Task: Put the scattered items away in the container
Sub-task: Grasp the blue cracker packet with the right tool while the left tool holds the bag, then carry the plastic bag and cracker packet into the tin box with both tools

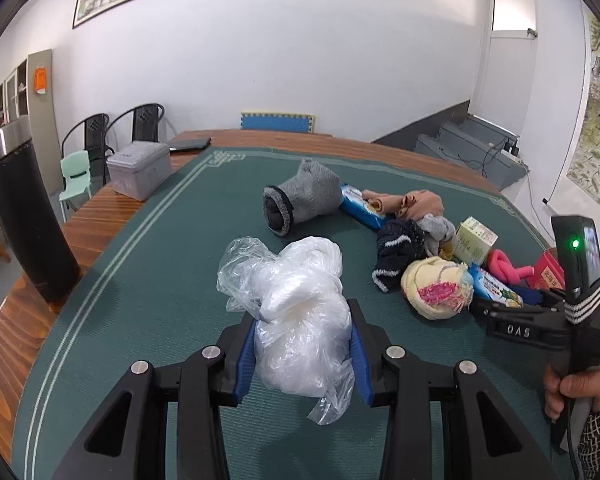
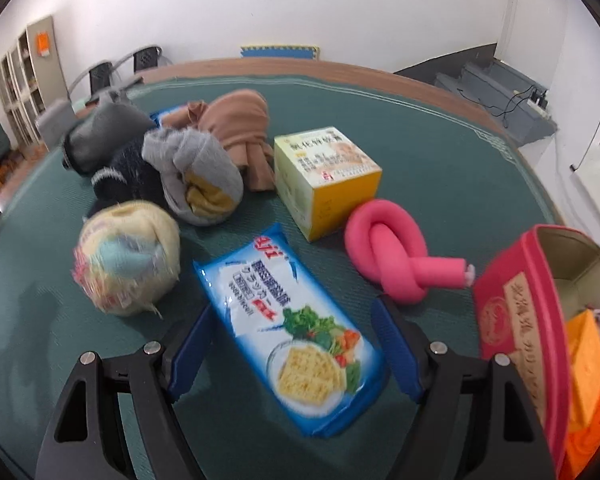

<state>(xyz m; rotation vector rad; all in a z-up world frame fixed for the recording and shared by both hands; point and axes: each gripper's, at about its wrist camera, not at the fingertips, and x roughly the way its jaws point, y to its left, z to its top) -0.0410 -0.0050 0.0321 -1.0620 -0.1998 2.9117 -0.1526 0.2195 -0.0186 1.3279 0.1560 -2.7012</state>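
My left gripper [image 1: 302, 316] is shut on a crumpled clear plastic bag [image 1: 296, 300] that rests on the green mat [image 1: 148, 280]. My right gripper [image 2: 292, 312] stands open over a blue cracker packet [image 2: 292, 332], which lies flat between the fingers without the pads pressing it. The left wrist view shows that gripper [image 1: 500, 312] low at the right, held by a person's hand [image 1: 580, 384]. A red container [image 2: 512, 308] sits open just to its right, with orange pieces inside. A knotted pink foam tube [image 2: 392, 248] and a yellow-green box [image 2: 324, 176] lie beyond the packet.
A cream sock ball [image 2: 128, 256], grey sock [image 2: 196, 176], navy sock [image 2: 128, 172], brown cloth [image 2: 236, 124] and grey knit hat [image 1: 304, 196] are heaped on the mat. A grey lidded box [image 1: 140, 174] and black cylinder [image 1: 28, 224] stand at the left.
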